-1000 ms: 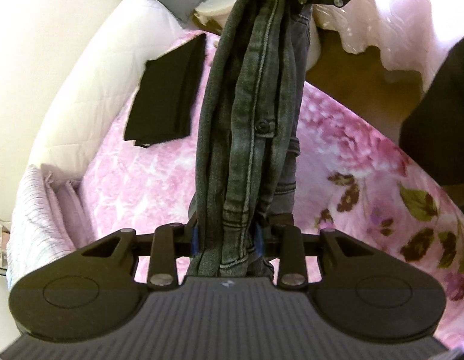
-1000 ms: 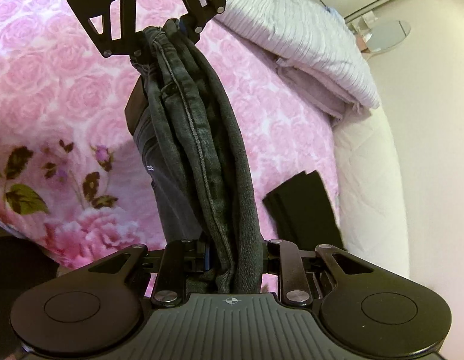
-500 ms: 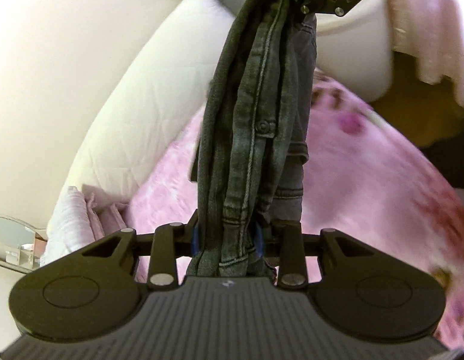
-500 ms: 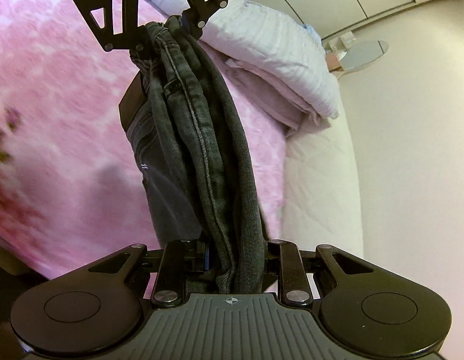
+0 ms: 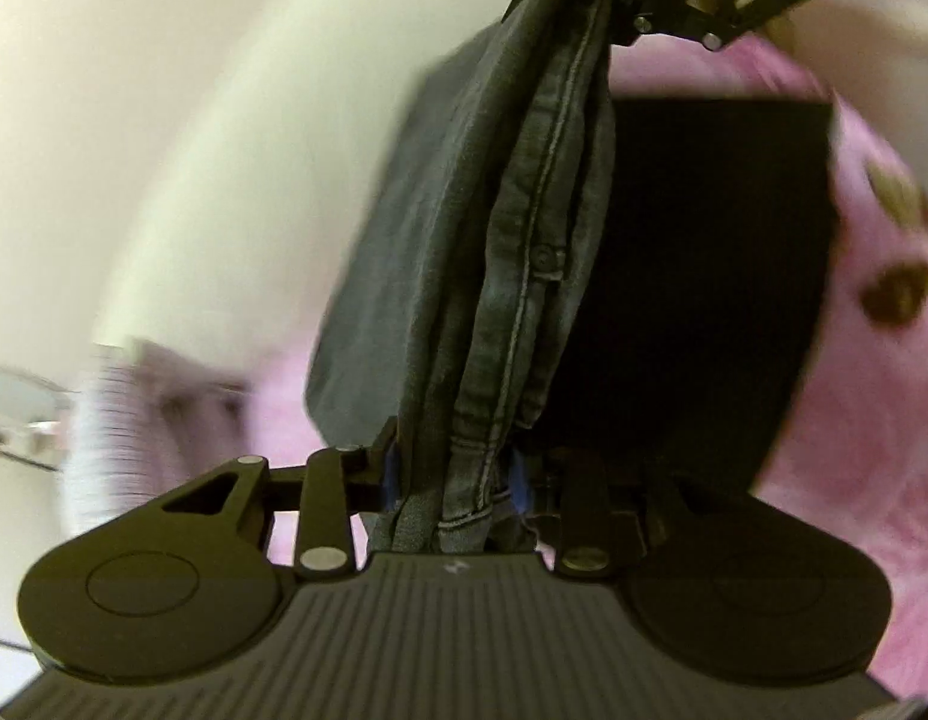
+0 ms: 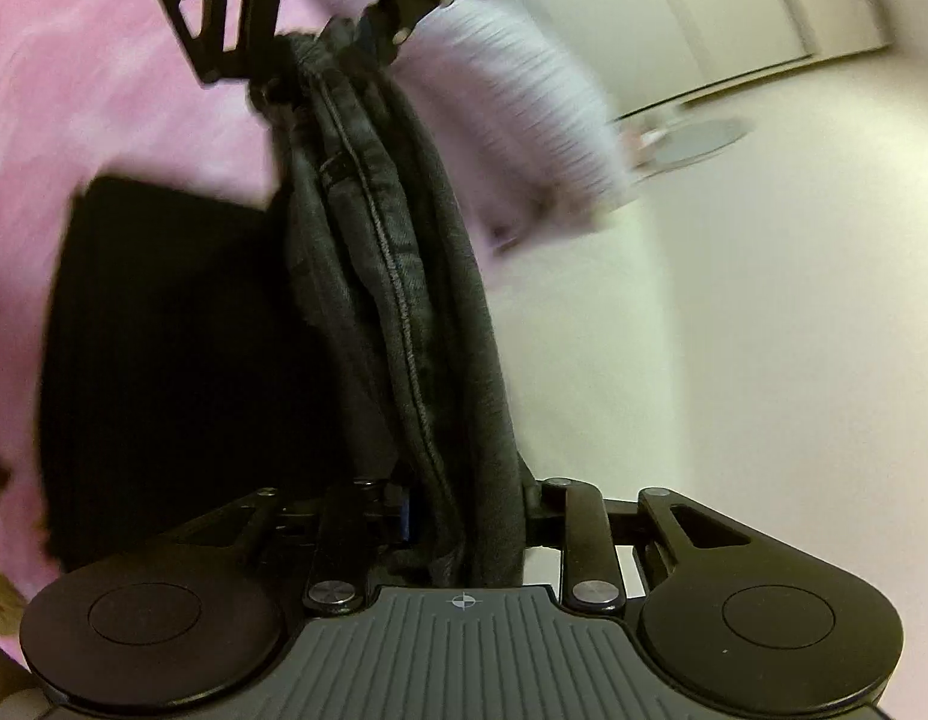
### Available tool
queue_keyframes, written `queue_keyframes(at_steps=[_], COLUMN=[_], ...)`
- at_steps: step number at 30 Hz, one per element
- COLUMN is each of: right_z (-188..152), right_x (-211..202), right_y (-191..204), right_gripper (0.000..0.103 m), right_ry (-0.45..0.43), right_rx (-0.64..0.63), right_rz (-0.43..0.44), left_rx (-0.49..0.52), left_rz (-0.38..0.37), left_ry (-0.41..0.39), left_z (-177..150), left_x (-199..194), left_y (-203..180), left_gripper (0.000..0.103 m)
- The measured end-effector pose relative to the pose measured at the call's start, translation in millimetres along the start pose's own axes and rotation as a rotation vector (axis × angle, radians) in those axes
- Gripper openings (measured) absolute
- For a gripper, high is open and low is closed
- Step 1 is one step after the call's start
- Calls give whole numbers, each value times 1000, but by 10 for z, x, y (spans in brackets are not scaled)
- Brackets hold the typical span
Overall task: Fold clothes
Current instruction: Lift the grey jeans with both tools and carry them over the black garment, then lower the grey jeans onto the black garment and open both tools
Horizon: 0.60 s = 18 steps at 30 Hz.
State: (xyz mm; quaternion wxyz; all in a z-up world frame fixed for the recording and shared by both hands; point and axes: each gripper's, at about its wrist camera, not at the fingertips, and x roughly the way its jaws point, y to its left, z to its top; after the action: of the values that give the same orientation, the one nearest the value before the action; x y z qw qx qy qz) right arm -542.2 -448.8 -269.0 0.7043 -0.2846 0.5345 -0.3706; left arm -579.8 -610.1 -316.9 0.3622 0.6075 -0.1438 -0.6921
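Left wrist view: the left tongs (image 5: 449,477) pinch a bunched edge of dark grey jeans (image 5: 524,276), the denim packed between the blue pads. Their jaws have just been opening a little, yet the cloth still fills the gap. The jeans stretch up and away to the right tongs (image 5: 614,6) at the top of the picture, which grip the other end. Below the hanging denim lies a folded black garment (image 5: 704,276) on the pink flowered bedspread (image 5: 854,420). A striped pillow (image 5: 110,414) shows blurred at the left.

Right wrist view: the right tongs (image 6: 464,522) pinch the jeans (image 6: 398,312) the same way; their jaws have likewise just been opening slightly, with the fabric between them. The denim runs up to the left tongs (image 6: 320,60) at the top. The black garment (image 6: 164,360) lies at the left on the bedspread (image 6: 104,72), the striped pillow (image 6: 524,138) to the right, blurred.
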Motion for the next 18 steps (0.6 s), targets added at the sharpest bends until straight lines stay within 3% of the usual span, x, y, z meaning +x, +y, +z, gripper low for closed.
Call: queue_keyframes(at_steps=[2, 4, 6, 13, 14, 15, 18], right_z=[-137, -270, -318, -466, -460, -452, -337], right_x=[235, 457, 373, 29, 37, 44, 50], right_y=[341, 672, 765, 716, 705, 694, 662], right_gripper=[32, 36, 39, 41, 39, 26, 19], right_ry=[53, 103, 86, 116, 125, 134, 167], right_rx=[-26, -51, -38, -3, 23, 48, 80], right_rz=[118, 229, 194, 173, 188, 202, 221], left_rx=[38, 42, 35, 135, 143, 141, 96], left_rz=[-86, -68, -28, -68, -74, -73, -35], left_ry=[31, 22, -11, -63, -68, -71, -68], left_z=[-86, -195, -294, -496, -536, -590, -709], left_x=[267, 304, 204, 109, 108, 85, -53], left_y=[-342, -521, -529, -389, -379, -368, -286], left_gripper=[38, 40, 42, 43, 42, 41, 37])
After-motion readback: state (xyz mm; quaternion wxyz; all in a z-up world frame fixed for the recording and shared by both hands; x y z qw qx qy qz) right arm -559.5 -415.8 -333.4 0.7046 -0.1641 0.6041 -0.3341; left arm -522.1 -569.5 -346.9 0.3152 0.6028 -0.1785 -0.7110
